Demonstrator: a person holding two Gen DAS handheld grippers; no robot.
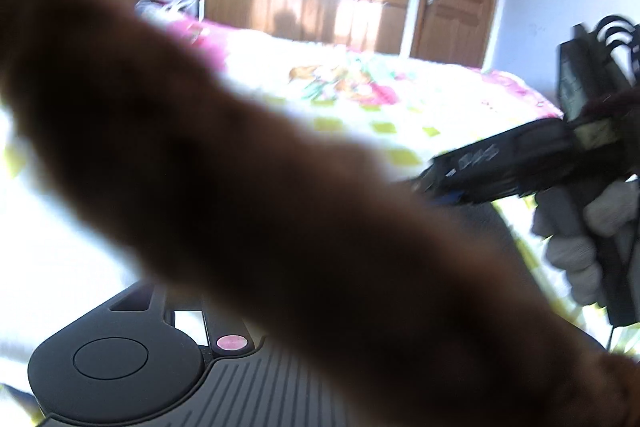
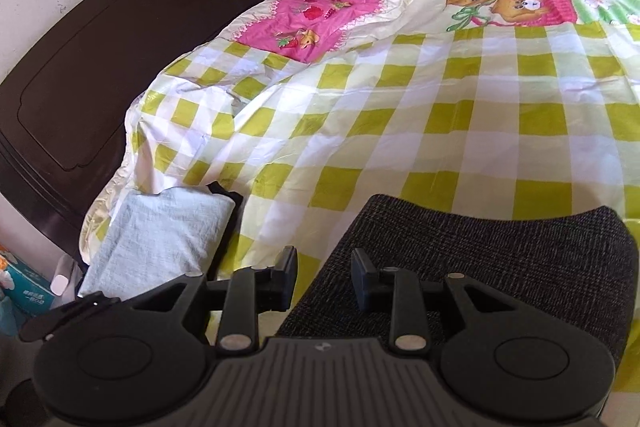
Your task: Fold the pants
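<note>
Although the right claw point(image 2: 324, 277) stands with its jaws parted and nothing pinched, one finger sits over the corner of the pants point(image 2: 480, 259) and the other over the bed point(image 2: 400, 107), so a careless closing could catch the checked sheet along with the fabric and drag both. The pants lie as a dark, finely checked block with a rounded far edge, flat on the green-and-white bedcover at the near side of the bed, to the right of a folded pale blue cloth point(image 2: 160, 239); they look thick and already doubled over. From the left wrist view, a blurred brown mass point(image 1: 240, 167) fills most of the picture, very close to the lens. I cannot tell what it is, nor whether it is part of the garment. It hides the left claw's fingers, so whether that claw point(image 1: 256, 311) is spread, pressed together or gripping cannot be told from here. That is the larger risk, in my judgement: with its view blocked, the left side could snag or pull up a layer unseen and undo the fold. Beyond the blur, the right claw's body shows with a gloved hand point(image 1: 588, 239) on its grip, near the bed's edge.
</note>
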